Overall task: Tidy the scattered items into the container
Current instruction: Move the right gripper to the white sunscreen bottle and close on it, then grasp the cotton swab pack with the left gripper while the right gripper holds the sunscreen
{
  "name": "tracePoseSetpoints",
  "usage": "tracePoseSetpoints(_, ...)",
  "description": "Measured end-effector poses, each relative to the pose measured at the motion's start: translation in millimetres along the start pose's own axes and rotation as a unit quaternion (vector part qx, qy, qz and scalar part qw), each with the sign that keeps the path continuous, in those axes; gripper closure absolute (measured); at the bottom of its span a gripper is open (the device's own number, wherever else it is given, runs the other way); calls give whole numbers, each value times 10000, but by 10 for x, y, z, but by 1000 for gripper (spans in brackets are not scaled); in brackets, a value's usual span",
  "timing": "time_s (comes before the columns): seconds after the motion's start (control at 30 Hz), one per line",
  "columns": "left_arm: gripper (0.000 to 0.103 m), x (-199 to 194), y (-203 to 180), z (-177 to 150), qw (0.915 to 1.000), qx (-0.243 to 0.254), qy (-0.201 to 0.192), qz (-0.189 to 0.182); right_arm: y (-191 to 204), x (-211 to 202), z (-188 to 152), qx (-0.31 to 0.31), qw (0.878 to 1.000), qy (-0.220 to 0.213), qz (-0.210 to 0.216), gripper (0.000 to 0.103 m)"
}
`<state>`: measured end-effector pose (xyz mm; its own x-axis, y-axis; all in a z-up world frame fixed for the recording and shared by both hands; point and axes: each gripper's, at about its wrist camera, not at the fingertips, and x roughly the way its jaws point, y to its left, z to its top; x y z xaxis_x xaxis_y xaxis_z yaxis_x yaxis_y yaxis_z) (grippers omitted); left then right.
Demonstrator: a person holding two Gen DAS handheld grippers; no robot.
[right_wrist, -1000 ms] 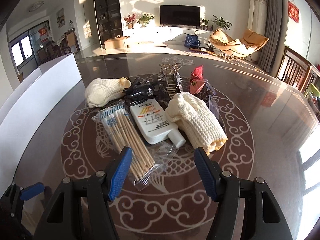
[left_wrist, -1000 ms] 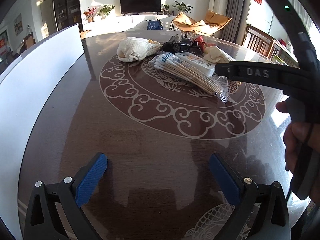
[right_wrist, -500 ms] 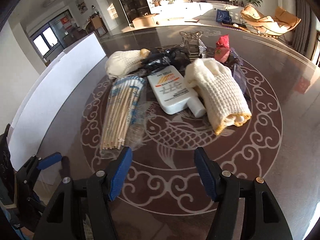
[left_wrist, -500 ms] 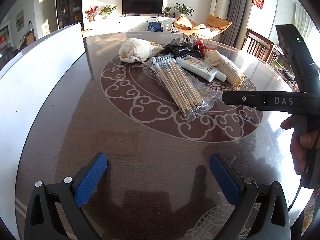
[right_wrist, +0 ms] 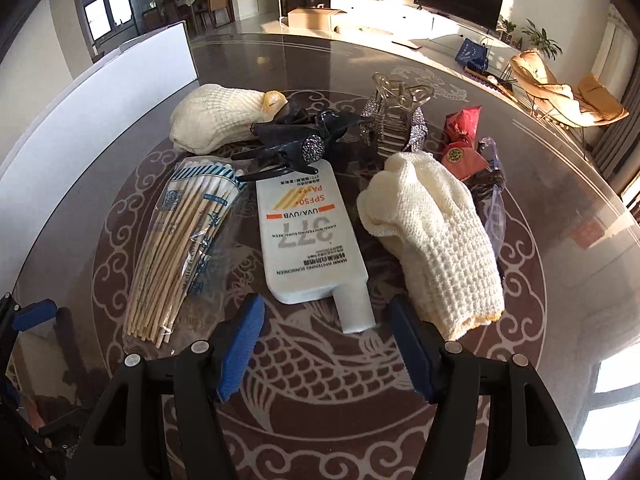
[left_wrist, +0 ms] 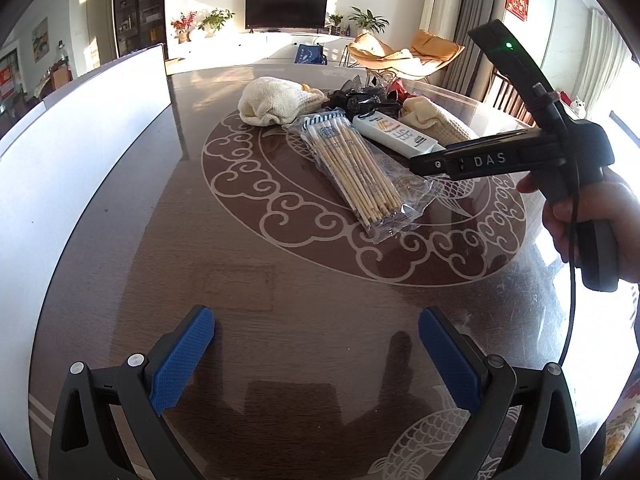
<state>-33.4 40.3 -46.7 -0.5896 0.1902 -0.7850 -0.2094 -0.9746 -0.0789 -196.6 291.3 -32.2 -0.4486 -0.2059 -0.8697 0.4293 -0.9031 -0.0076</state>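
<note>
A white sunscreen tube (right_wrist: 308, 236) lies in the middle of the pile, cap toward me. My right gripper (right_wrist: 326, 320) hangs open just over that cap, pads touching nothing. Left of the tube is a bag of cotton swabs (right_wrist: 188, 240); right of it a cream knitted glove (right_wrist: 436, 240). Behind them lie a second glove (right_wrist: 216, 116), a black hair clip (right_wrist: 296, 144), a clear claw clip (right_wrist: 400, 112) and a red packet (right_wrist: 464, 140). The white container (left_wrist: 80, 128) stands along the table's left side. My left gripper (left_wrist: 316, 328) is open over bare table, short of the pile.
The round dark table (left_wrist: 240, 272) has a glossy patterned top. A hand (left_wrist: 592, 216) holds the right gripper's black body (left_wrist: 500, 156) at the right of the left wrist view, above the swab bag (left_wrist: 356, 172). Wooden chairs (left_wrist: 508, 92) stand past the far right rim.
The right gripper has rolled and come down closer to the pile, so the sunscreen tube's cap now lies between its fingertips. The left gripper has stayed still.
</note>
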Motion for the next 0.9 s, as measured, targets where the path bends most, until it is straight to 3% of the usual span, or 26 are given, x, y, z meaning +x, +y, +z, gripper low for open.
tracePoseSetpoints(0.2,0,6,-2,6,10000,28,18,19,182,182,265,-345,9990,-281,107,39)
tracePoseSetpoints(0.27,0,6,-3,4,10000,38,21,29,202,199,293,-192,9991,-365,115,51)
tracePoseSetpoints(0.37,0,8,-12,5,10000,57,31,61,326,203,280,-226,9989,-379,128,51)
tracePoseSetpoints(0.6,0,-31,83,-8,9999,-152,6,33,1106,75,33,-1290,9889,-254,699,51)
tracePoseSetpoints(0.67,0,-54,152,-10,9996,-270,57,18,1116,25,-57,-1074,9930,-271,417,51)
tracePoseSetpoints(0.73,0,-71,261,2,9985,-524,111,126,951,-25,-191,-418,9984,-296,239,51)
tracePoseSetpoints(0.8,0,-76,398,45,9953,-966,84,61,778,-125,-388,67,9992,-392,51,51)
tracePoseSetpoints(0.9,0,-1,573,210,9854,-1700,33,109,608,-274,-633,262,9983,-492,-141,51)
